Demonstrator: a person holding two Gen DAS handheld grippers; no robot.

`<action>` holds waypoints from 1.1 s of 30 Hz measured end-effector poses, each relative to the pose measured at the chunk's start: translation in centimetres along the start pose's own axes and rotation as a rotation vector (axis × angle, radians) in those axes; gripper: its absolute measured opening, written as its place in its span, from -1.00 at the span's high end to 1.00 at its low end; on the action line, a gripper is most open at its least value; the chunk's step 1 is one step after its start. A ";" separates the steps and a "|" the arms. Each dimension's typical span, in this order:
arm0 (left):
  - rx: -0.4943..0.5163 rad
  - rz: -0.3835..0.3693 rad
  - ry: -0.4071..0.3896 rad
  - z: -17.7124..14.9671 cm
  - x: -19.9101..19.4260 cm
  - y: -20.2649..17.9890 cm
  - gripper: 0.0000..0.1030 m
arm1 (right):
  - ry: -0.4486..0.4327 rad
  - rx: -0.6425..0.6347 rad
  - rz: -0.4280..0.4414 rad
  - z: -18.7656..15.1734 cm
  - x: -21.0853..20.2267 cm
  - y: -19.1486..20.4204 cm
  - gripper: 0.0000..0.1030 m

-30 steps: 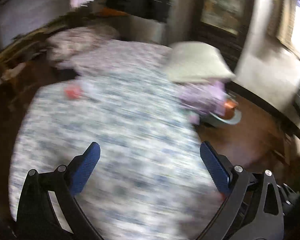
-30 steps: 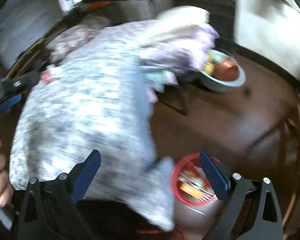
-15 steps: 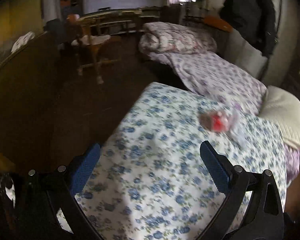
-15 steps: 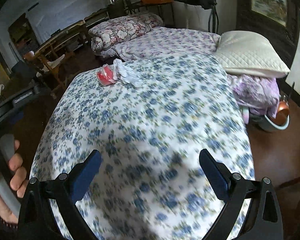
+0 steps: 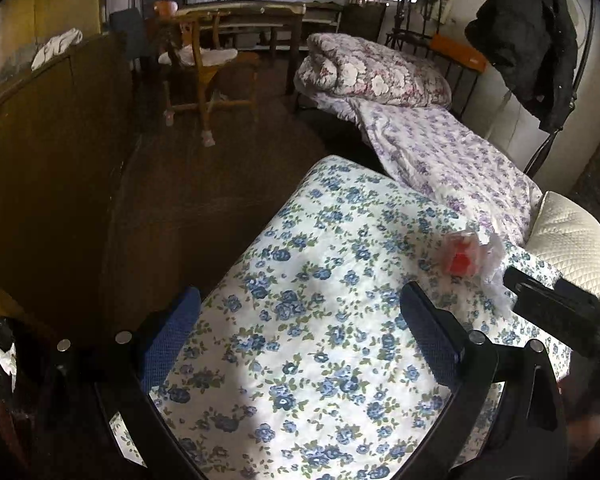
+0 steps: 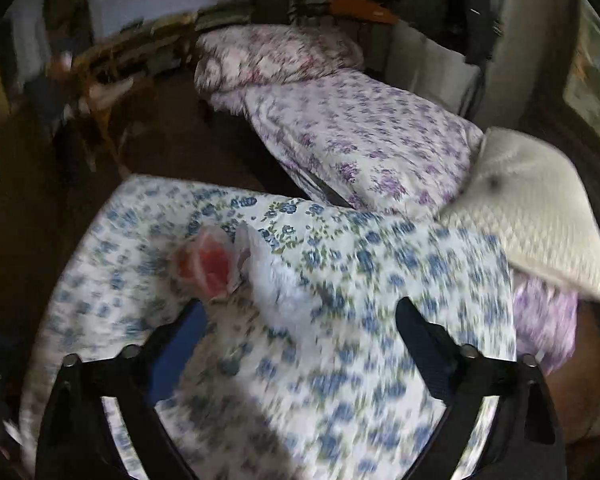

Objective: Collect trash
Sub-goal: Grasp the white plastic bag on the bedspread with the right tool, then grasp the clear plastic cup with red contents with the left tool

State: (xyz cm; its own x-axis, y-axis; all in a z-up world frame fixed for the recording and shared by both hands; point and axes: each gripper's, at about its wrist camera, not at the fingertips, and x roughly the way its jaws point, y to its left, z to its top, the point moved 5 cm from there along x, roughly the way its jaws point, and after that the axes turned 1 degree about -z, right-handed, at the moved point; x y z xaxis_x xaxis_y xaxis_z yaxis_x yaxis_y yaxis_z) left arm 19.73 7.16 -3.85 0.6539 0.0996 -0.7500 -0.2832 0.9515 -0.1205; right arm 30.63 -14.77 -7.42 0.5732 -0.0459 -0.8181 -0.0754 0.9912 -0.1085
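Note:
A crumpled clear wrapper with red inside [image 5: 462,256] lies on the blue-flowered quilt [image 5: 320,360], with a white crumpled tissue [image 5: 496,280] touching its right side. My left gripper [image 5: 296,304] hangs open over the quilt, left of and nearer than the trash, with nothing between its fingers. In the blurred right wrist view the red wrapper [image 6: 208,264] sits just beyond the left fingertip. The white tissue [image 6: 276,276] reaches into the gap of my right gripper [image 6: 300,310]. Its jaws are closing and its pads press on nothing. One black finger [image 5: 552,308] of it shows beside the tissue.
A cream quilted pillow [image 6: 540,208] lies at the quilt's right end. Beyond it stretches a purple-flowered bed [image 5: 440,160] with a rolled quilt [image 5: 368,72]. A wooden chair [image 5: 204,76] stands on the dark floor, a dark cabinet [image 5: 40,152] at left, a black coat [image 5: 528,36] hanging at right.
Both views swung from the floor with its basin and red basket onto the quilt. My right gripper came close to the wrapper and tissue and its jaws narrowed slightly.

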 end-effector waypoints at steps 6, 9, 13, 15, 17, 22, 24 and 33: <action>-0.026 -0.011 0.030 -0.1 1.0 0.6 -0.86 | 0.061 -0.033 0.002 0.8 3.7 1.0 -0.65; -0.001 0.005 0.026 -0.1 1.3 0.2 -0.86 | 0.095 0.008 0.076 0.1 5.1 1.2 0.56; 0.056 0.037 0.011 -0.2 1.9 -0.7 -0.86 | 0.075 0.090 0.092 -2.1 2.5 0.2 0.71; 0.085 0.012 0.021 -0.2 2.5 -1.9 -0.86 | 0.097 0.169 0.105 -4.9 -0.2 -0.5 0.71; 0.148 -0.032 0.044 -0.1 3.7 -4.4 -0.86 | 0.122 0.248 0.168 -8.4 -3.3 -0.9 0.71; 0.196 -0.093 0.061 1.8 6.2 -9.7 -0.87 | 0.082 0.316 0.218 -14.2 -7.9 -1.9 0.70; 0.212 -0.082 0.062 2.2 7.1 -11.6 -0.87 | 0.089 0.349 0.244 -15.5 -7.9 -2.4 0.70; 0.216 -0.061 0.090 2.5 11.4 -14.3 -0.84 | 0.086 0.329 0.286 -15.9 -7.5 -2.4 0.71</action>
State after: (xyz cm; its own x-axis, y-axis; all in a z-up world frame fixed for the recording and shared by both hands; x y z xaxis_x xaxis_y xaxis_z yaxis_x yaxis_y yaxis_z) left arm 32.99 -4.62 -9.01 0.5972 0.0230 -0.8018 -0.0820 0.9961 -0.0326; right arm 13.52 -18.76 -10.03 0.4963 0.2392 -0.8346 0.0504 0.9517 0.3027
